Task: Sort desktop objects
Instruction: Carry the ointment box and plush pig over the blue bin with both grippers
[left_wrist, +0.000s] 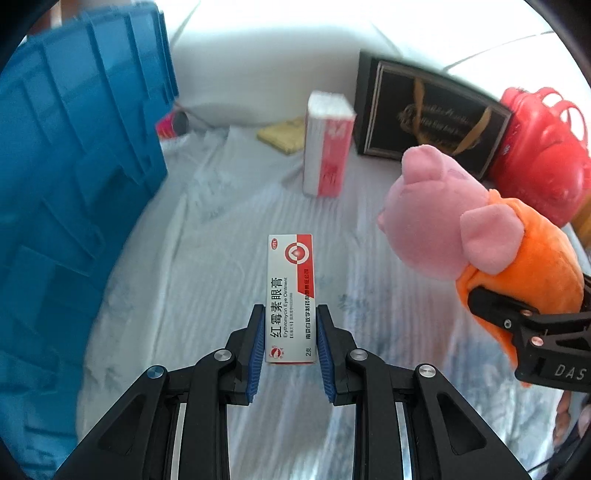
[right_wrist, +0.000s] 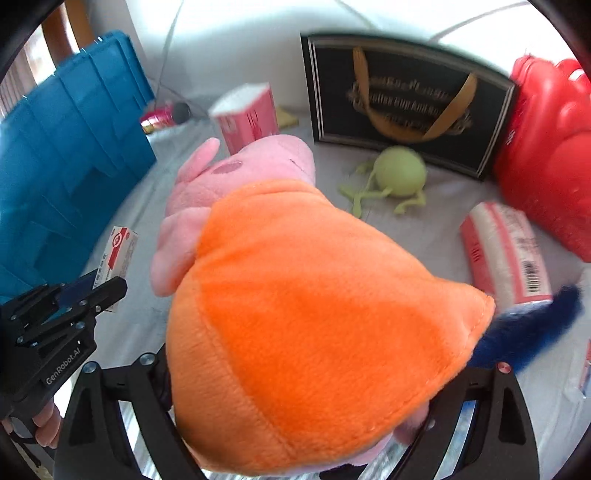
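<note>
Above the tabletop (left_wrist: 207, 236), the left gripper (left_wrist: 290, 345) holds the ointment box (left_wrist: 290, 295) between its fingers (left_wrist: 255, 354), and the right gripper (left_wrist: 491, 306) is closed on the pig toy (right_wrist: 314, 314). The blue crate (left_wrist: 74, 166) stands at the left. Keep the box level and lift it clear over the crate wall before letting go.

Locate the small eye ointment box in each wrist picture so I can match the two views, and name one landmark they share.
Left wrist view: the ointment box sits centre, low in the picture, clamped between the left gripper jaws.
Right wrist view: the same box is at the left edge, sticking out of the left gripper, beside the pig plush.
Shared landmark: the blue crate, on the left in both.
</note>
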